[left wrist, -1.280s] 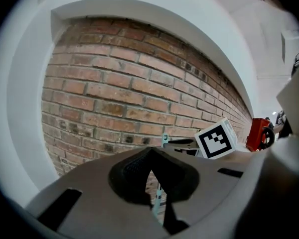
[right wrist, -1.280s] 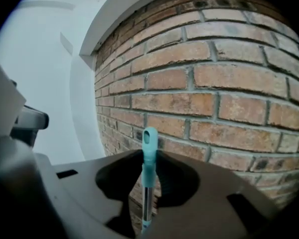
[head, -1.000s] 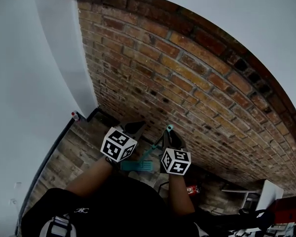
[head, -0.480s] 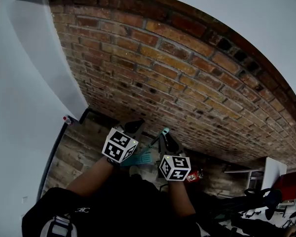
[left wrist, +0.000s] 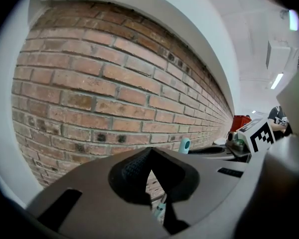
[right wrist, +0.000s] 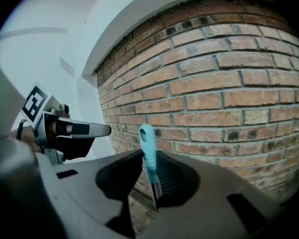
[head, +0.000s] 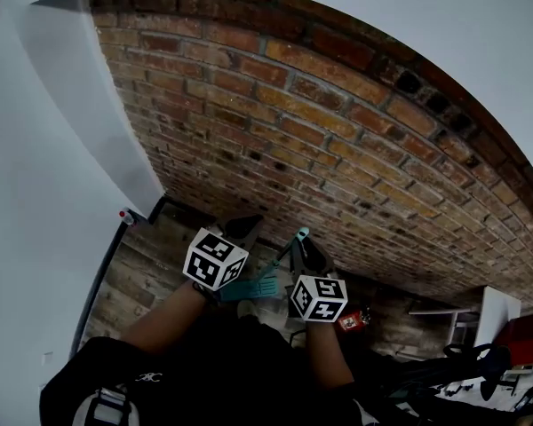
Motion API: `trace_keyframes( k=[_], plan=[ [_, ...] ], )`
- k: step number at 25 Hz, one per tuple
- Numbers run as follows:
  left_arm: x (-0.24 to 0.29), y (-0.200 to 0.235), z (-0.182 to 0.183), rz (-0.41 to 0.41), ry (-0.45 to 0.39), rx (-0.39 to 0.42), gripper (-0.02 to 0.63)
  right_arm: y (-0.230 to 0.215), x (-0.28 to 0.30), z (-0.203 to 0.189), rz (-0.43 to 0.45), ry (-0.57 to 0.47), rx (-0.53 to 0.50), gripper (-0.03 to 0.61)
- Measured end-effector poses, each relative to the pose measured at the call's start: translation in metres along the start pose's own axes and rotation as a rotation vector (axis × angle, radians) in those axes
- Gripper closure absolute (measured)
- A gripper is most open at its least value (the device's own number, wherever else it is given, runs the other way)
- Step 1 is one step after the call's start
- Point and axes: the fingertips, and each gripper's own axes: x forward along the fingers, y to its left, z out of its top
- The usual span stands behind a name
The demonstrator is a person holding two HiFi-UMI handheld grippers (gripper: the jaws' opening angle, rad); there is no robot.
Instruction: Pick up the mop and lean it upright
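Note:
The mop has a teal handle tip (head: 303, 232), a thin pole and a teal head (head: 250, 287) low by the person's legs. It stands steeply, close in front of the brick wall (head: 338, 149). My right gripper (head: 309, 252) is shut on the handle just below the teal grip (right wrist: 147, 148), which sticks up between its jaws (right wrist: 152, 183). My left gripper (head: 243, 228) is to the left of the pole, jaws together and holding nothing. In the left gripper view (left wrist: 150, 172) the teal tip (left wrist: 185, 145) shows to the right, with a bit of pole (left wrist: 161, 209) below the jaws.
A white wall (head: 44, 193) meets the brick wall at the left corner, with a black skirting strip (head: 173, 204) and a small red knob (head: 124, 214). On the wooden floor (head: 133, 269) lies a small red object (head: 350, 319). White furniture (head: 493, 313) stands at the right.
The head view has swung slightly, so the wall fills more of it. Both grippers and the mop keep nearly the same places; the mop head sits a little higher than 1 s ago.

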Motion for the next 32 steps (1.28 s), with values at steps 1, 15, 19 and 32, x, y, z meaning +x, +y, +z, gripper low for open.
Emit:
trace_keyframes(
  k=[1,15,19,32],
  plan=[
    [-0.001,0.002,0.001,0.005,-0.001,0.0,0.623,0.0,0.002,0.001,0.004,-0.002,-0.001,0.483],
    [-0.031,0.028,-0.001,0.111,-0.013,-0.016,0.623,-0.03,0.066,-0.078,-0.089,0.212,-0.008,0.566],
    [-0.042,0.035,-0.004,0.143,-0.018,-0.03,0.623,-0.012,0.068,-0.049,-0.044,0.126,0.01,0.566],
    [-0.059,0.025,0.004,0.137,-0.065,-0.019,0.623,0.052,0.0,0.087,0.08,-0.237,-0.049,0.566]
  ],
)
